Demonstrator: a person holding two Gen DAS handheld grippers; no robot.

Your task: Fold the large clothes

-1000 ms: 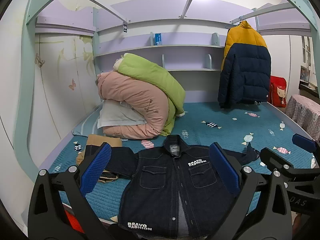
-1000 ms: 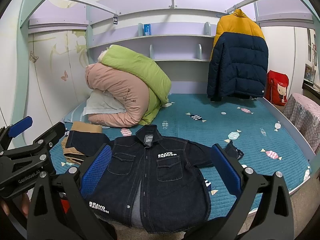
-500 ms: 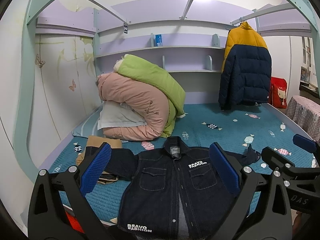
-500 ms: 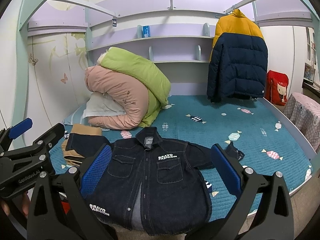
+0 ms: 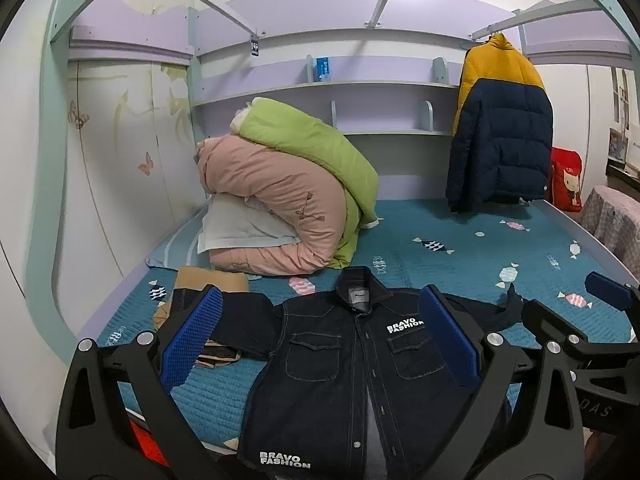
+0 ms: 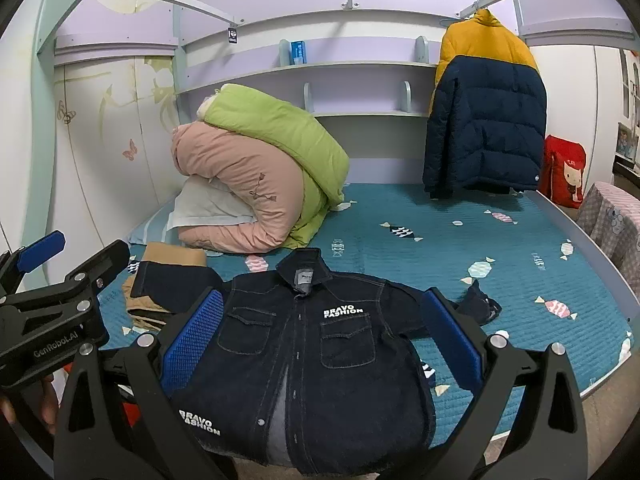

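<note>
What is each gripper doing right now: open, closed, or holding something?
Left gripper: open, holding nothing, above the denim shirt.
Right gripper: open, holding nothing.

a pink quilt (image 5: 276,204) and green quilt (image 5: 316,148) are piled on a white pillow (image 5: 240,228). a yellow-navy puffer (image 5: 500,128) hangs beside a red bag (image 5: 566,180). a blue box (image 5: 323,69) stands on the shelf (image 5: 384,85).
</note>
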